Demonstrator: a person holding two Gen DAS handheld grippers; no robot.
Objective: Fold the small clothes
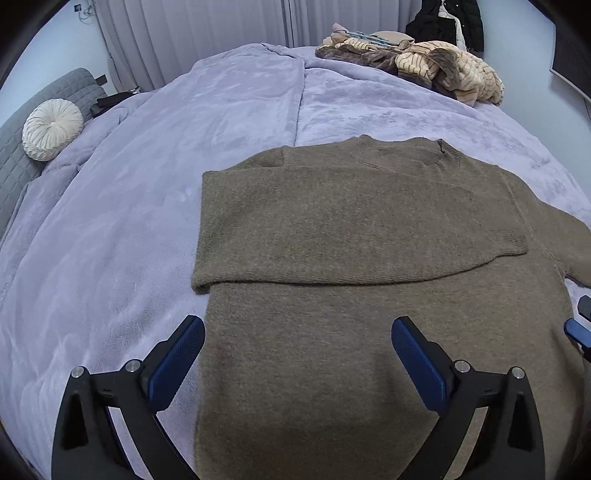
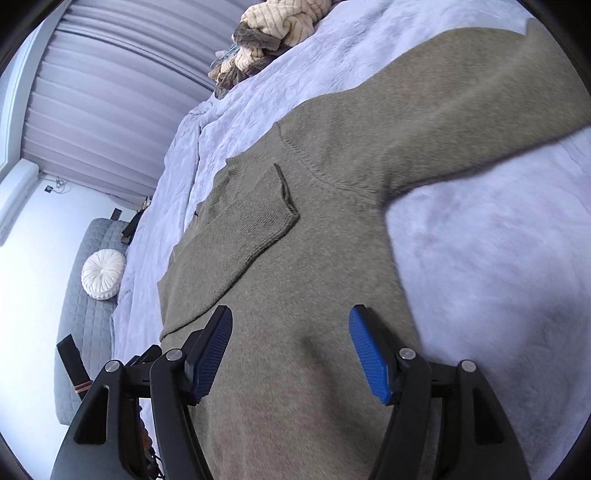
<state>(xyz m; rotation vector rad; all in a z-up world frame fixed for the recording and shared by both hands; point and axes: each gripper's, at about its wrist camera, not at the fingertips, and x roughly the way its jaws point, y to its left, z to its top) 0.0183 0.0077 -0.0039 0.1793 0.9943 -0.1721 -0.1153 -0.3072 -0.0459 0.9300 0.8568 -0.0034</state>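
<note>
An olive-brown knit sweater (image 1: 332,332) lies flat on the lilac blanket (image 1: 110,240). One sleeve (image 1: 351,229) is folded across its chest, cuff toward the right. The other sleeve (image 2: 461,110) lies stretched out on the blanket in the right wrist view. My left gripper (image 1: 297,354) is open and empty, just above the sweater's lower body near its left edge. My right gripper (image 2: 290,350) is open and empty over the sweater body (image 2: 295,277). Part of the right gripper (image 1: 580,325) shows at the right edge of the left wrist view.
A pile of beige and brown knitwear (image 1: 424,62) lies at the far side of the bed. A round white cushion (image 1: 51,129) rests on a grey quilted headboard (image 1: 22,155) at the left. Curtains (image 1: 203,33) hang behind; dark clothes (image 1: 447,26) hang at far right.
</note>
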